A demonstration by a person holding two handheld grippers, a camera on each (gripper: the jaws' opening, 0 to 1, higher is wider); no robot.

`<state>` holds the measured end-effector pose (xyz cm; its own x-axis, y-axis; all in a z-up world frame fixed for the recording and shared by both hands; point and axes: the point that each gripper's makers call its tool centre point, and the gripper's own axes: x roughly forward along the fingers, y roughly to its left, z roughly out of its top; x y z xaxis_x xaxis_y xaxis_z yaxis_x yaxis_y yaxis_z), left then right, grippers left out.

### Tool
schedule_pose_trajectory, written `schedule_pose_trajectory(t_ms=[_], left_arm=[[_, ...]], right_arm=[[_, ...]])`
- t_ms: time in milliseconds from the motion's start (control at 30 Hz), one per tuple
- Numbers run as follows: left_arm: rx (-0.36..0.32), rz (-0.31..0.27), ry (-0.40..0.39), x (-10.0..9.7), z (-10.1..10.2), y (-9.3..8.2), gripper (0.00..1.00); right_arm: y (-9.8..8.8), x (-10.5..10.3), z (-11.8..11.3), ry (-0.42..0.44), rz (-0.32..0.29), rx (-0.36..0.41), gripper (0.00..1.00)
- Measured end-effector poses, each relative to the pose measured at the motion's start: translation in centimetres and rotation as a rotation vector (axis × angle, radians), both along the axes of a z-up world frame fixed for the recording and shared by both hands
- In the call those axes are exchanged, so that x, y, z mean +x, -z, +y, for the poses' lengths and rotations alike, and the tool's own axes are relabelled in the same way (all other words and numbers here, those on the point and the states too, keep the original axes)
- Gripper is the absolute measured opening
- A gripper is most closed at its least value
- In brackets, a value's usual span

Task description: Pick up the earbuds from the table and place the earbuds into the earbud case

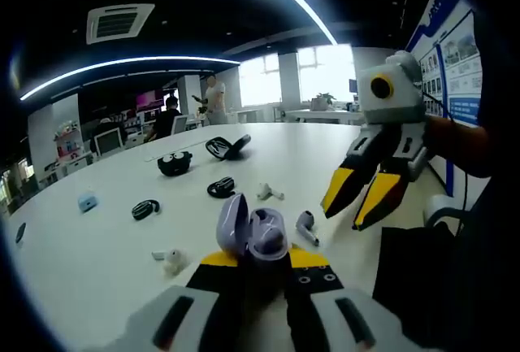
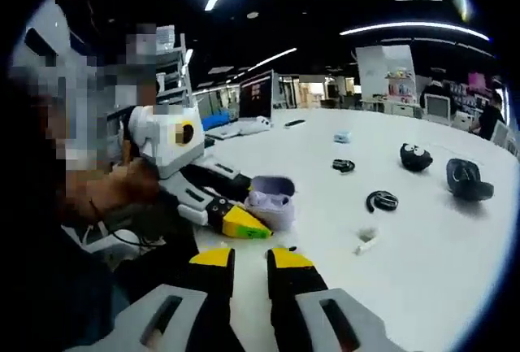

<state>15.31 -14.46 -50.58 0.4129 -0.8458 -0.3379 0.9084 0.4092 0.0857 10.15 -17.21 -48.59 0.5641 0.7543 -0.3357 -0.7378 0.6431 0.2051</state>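
White tabletop (image 1: 341,153) is carrying loose earbuds (image 1: 305,226) beside the open purple earbud case (image 1: 253,234) — left tool (image 1: 264,258) is clamping the case; right tool (image 2: 242,258), jaws slightly apart, is holding nothing — placement pending

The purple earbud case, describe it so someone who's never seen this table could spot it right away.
On the big white table, look at the near edge, where the left tool has its yellow-tipped jaws shut on the purple earbud case. It is small and rounded with its lid flipped open. The other cases farther out are black or pale blue; this is the lilac one.
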Motion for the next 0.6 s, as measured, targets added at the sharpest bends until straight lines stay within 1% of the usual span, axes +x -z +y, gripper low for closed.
schedule_pose_trajectory(t_ms=[67,133,167,233,300,433,600], left_arm=[[-0.001,0.001,-0.001,0.0,0.0,0.0,0.20],[-0.001,0.000,-0.001,0.0,0.0,0.0,0.20],[-0.001,0.001,0.000,0.0,0.0,0.0,0.20],[-0.001,0.002,0.001,0.0,0.0,0.0,0.20],[0.000,0.001,0.001,0.0,0.0,0.0,0.20],[0.000,0.002,0.002,0.0,0.0,0.0,0.20],[0.005,0.004,0.008,0.0,0.0,0.1,0.20]], right_arm=[[0.6,0.9,-1.3,0.039,-0.021,-0.068,0.16],[1.2,1.2,-1.4,0.024,-0.055,-0.139,0.16],[1.4,1.2,-1.1,0.009,-0.071,-0.157,0.16],[1.9,1.3,-0.7,-0.001,-0.069,-0.170,0.16],[2.1,1.5,-0.6,-0.011,-0.083,-0.185,0.16],[2.1,1.9,-0.5,-0.019,-0.085,-0.163,0.15],[2.5,2.1,-0.5,-0.040,-0.091,-0.183,0.10]])
